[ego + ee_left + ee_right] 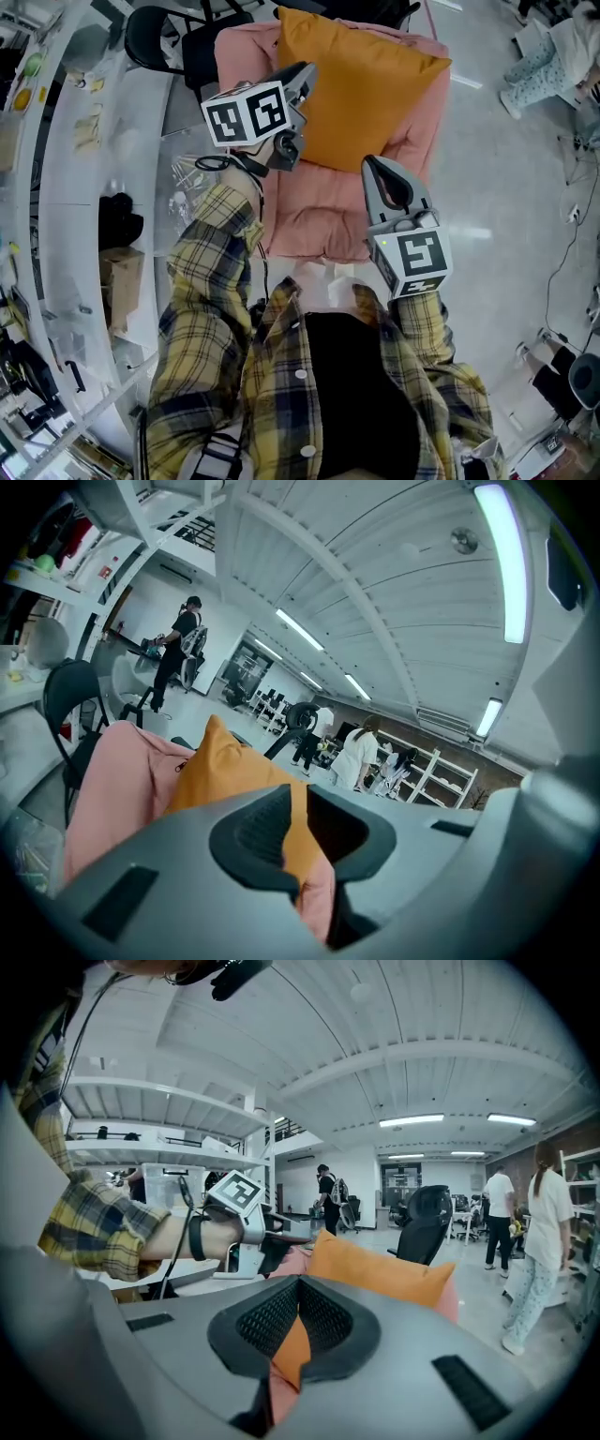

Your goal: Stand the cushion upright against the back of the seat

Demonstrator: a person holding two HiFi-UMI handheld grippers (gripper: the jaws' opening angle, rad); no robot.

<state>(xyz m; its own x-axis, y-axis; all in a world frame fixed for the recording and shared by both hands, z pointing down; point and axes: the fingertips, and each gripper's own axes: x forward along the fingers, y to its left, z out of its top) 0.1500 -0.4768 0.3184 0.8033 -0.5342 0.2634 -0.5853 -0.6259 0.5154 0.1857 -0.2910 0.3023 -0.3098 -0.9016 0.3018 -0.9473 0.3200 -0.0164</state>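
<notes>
On seat (309, 220): orange cushion (361, 98) leaning on back (244, 52).
Handling: we judge it soft, light; pinch top corner.
Left gripper (307, 72): narrow gap, empty.
Right gripper (376, 163): closed, empty.

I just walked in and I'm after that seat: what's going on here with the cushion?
A person in a plaid shirt holds a tool in each hand over a pink seat. The orange cushion appears to stand upright against the seat's back. Neither tool grips it. The left tool hovers by its left edge with its jaws slightly apart. The right tool is held in front of it, jaws together and empty.
</notes>
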